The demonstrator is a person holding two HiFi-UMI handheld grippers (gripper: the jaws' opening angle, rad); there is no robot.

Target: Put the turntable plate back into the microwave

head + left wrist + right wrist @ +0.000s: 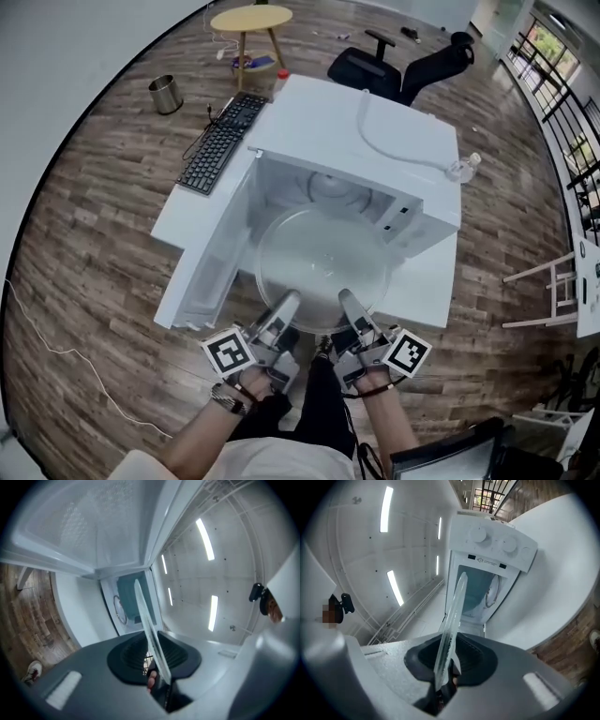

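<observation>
- Left gripper [285, 307] and right gripper [349, 304] each clench the near rim of the turntable plate [319, 255], which I hold half inside the microwave [356, 127].
- Its open door [211, 267] juts out on the left, and a black keyboard [223, 142] lies far left.
- I see a round plate of clear glass and a smooth white casing.

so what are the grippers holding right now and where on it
The glass turntable plate: the left gripper and the right gripper each clamp its near rim, side by side.

One microwave [349, 124], one plate [323, 267] (one keyboard [223, 142])
</observation>
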